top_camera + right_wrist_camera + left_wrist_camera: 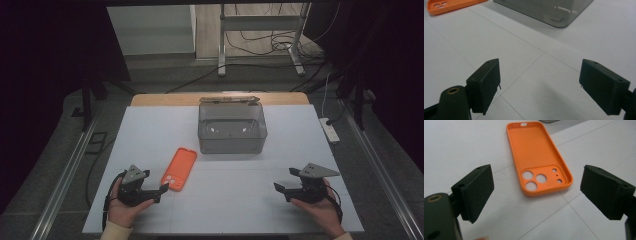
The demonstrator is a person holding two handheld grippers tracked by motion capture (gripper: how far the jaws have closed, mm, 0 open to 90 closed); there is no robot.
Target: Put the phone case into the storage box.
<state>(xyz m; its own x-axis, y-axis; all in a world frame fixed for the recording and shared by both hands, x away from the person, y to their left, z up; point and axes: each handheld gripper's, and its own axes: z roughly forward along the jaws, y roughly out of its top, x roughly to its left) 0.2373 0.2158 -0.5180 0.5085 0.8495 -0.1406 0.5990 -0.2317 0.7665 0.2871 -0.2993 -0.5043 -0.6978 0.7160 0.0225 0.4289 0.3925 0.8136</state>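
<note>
Where the frame ends, the orange phone case [451, 5] is cut off.

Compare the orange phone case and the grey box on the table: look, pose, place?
1. The phone case is bright orange and opaque; the grey box is smoky and see-through.
2. The phone case lies flat, inner side up, camera holes toward the person; the grey box stands upright with tall walls.
3. The phone case sits just ahead of the left tongs; the grey box sits farther back, near the table's far edge.
Both rest untouched on the white table.
</note>
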